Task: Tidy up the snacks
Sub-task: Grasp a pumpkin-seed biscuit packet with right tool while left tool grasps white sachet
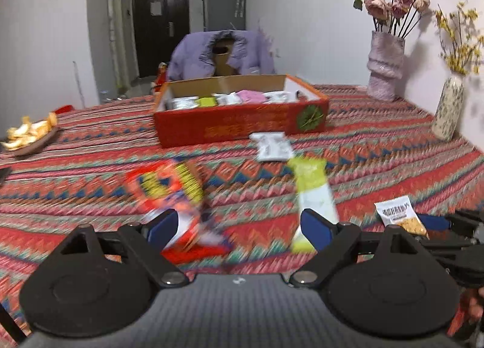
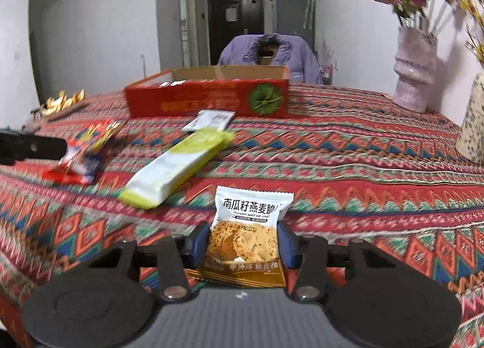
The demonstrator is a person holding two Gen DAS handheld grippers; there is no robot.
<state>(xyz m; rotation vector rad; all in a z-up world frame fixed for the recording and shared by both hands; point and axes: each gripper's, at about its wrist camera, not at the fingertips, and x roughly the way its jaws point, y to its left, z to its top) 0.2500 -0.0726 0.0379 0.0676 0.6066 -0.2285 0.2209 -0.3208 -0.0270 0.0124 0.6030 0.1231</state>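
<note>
- Spreading across both views: patterned tablecloth [image 2: 348, 148].
- Pinching oat crisp packet [image 2: 246, 227] at lower centre: right gripper [image 2: 243, 242].
- Hovering spread near red snack bag [image 1: 169, 193], lower left: left gripper [image 1: 240, 227].
- Probably carrying toward red box [image 2: 208, 100], upper centre; needing lift over wall.

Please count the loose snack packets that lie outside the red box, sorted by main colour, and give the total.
White packet with cracker picture, between the jaws of the right gripper: 1
Green and white long packet: 1
Red and yellow packet: 1
Small white and grey packet near the red box: 1
Total: 4
</note>
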